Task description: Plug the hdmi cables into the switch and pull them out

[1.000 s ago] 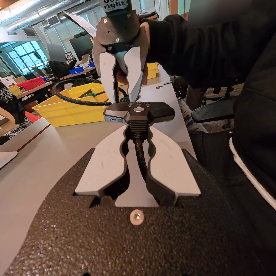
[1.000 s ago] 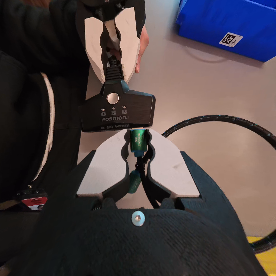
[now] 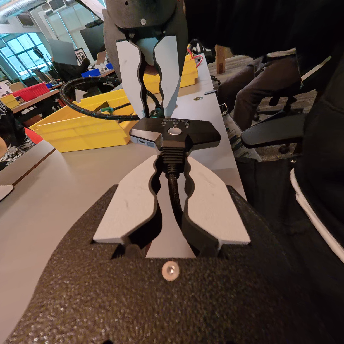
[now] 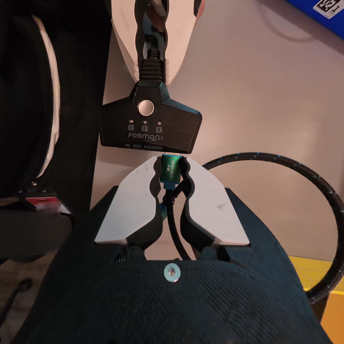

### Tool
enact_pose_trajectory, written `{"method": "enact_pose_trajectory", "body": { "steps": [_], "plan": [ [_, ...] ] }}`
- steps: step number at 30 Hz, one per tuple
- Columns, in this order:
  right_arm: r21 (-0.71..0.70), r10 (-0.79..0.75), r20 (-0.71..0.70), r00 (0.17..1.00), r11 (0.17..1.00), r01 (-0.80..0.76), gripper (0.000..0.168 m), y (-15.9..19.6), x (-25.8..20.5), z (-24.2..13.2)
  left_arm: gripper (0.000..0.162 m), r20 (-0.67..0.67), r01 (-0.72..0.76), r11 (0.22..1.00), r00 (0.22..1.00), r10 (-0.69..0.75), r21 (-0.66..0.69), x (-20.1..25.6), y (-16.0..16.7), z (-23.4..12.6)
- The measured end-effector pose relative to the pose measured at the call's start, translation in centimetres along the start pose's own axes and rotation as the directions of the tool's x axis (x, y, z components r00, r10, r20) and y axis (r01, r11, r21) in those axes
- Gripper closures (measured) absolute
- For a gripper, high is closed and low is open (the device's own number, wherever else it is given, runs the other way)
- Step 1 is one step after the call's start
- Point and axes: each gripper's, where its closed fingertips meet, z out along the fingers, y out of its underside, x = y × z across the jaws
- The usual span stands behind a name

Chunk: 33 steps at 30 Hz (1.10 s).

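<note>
Left wrist view showed my left gripper [image 3: 172, 163] clamped on the ribbed black strain relief at the near end of the switch [image 3: 175, 132], its two white fingers [image 3: 134, 201] pressed in from either side; the switch's own black braided cord [image 3: 174, 193] ran back between them toward the camera; the switch was held above the grey table [image 3: 65, 178], its flat top with the round silver button facing up, apart from the surface as far as I could tell; beyond it my right gripper [image 3: 155, 111] pointed down toward its far edge, fingers closed around a green plug [image 3: 156, 113] of which only a sliver showed; a black braided cable [image 3: 87, 109] with blue flecks looped away to the left over a yellow bin [image 3: 80, 130], and a second yellow bin [image 3: 188, 74] stood farther back on the table; right wrist view gave the clearer picture of the joint; there my right gripper [image 4: 171, 167] was shut on the green plug [image 4: 170, 170], gripping its metal shell on both sides, with the plug's tip just at the near edge of the switch [image 4: 149, 126]; a thin strip of bright metal still showed between shell and port, so I could not tell how deeply it sat; the cable [image 4: 297, 176] curved off to the right in a wide arc over the table [image 4: 251, 102]; a blue bin [image 4: 323, 20] sat at the top right corner; the left gripper [image 4: 151, 74] held the switch from the far side.
</note>
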Motion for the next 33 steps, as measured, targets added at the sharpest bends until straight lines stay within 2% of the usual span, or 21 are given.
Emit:
{"method": "enact_pose_trajectory", "body": {
  "steps": [7, 16, 23, 28, 33],
  "plan": [
    [-0.026, -0.018, -0.012, 1.0, 1.0, 0.018, 0.145, 0.2, 0.0, -0.3, 0.139, -0.014, 0.04, 0.999, 0.999, -0.039, 0.013, 0.1, -0.3, 0.2],
    [0.007, 0.046, 0.019, 0.999, 0.999, -0.047, 0.145, -0.2, -0.1, -0.2, 0.139, -0.02, 0.059, 0.998, 0.998, -0.058, 0.039, 0.0, -0.2, -0.1],
    [0.056, 0.105, 0.031, 0.994, 0.993, -0.107, 0.146, -0.1, 0.4, 1.4, 0.139, -0.011, 0.051, 0.999, 0.999, -0.051, 0.012, -0.1, 0.3, -0.4],
    [-0.009, 0.058, -0.011, 0.998, 0.998, -0.058, 0.147, 0.2, 0.5, 2.1, 0.139, -0.008, 0.042, 0.999, 0.999, -0.042, -0.003, -0.1, 0.8, -0.4],
    [-0.069, 0.082, -0.01, 0.997, 0.994, -0.082, 0.146, 0.4, 0.6, 2.6, 0.139, 0.003, 0.022, 1.0, 1.0, -0.022, -0.008, -0.1, 1.0, -0.6]
  ]
}}
